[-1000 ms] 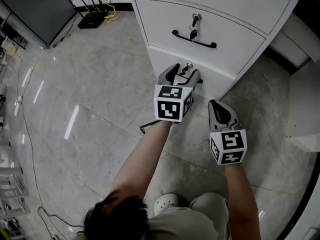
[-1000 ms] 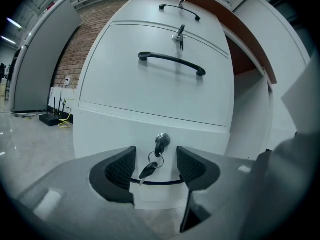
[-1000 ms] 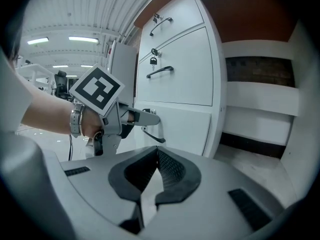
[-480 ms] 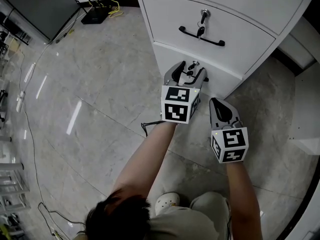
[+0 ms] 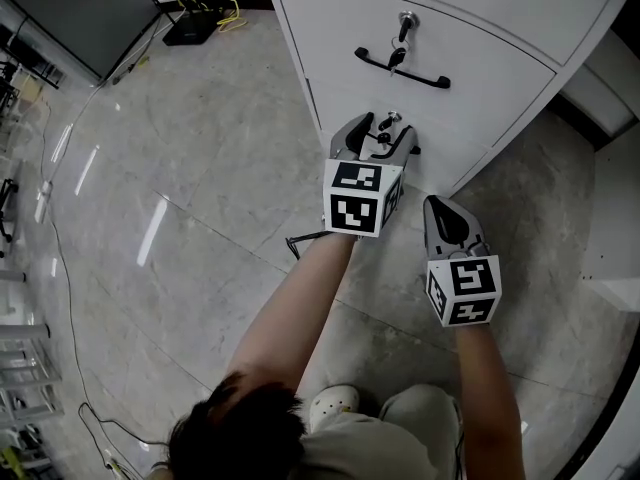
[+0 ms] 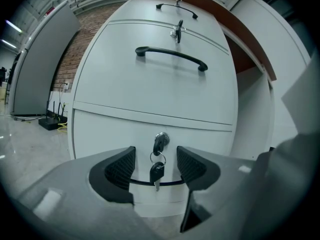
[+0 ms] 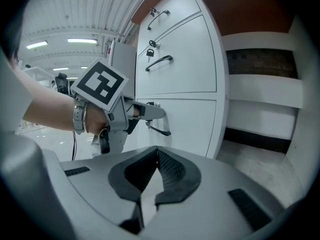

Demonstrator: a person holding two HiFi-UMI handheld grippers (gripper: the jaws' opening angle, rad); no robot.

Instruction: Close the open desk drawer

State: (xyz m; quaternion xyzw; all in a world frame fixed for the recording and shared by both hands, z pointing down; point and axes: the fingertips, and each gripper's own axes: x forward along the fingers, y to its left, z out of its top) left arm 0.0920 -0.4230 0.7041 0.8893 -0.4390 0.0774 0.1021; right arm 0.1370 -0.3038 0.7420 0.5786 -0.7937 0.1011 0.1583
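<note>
I read left gripper (image 5: 380,136) jaws apart, straddling key (image 6: 157,173) and handle (image 6: 172,182) on bottom drawer (image 6: 110,134) front. Right gripper (image 7: 155,159) jaws together, empty, clear of drawer.

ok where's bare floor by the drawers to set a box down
Widest bare patch: the floor left of the drawer cabinet, between the router and the person's left arm. A narrower strip right of the cabinet. Crowded: at the bottom drawer, around the left gripper and right gripper.
</note>
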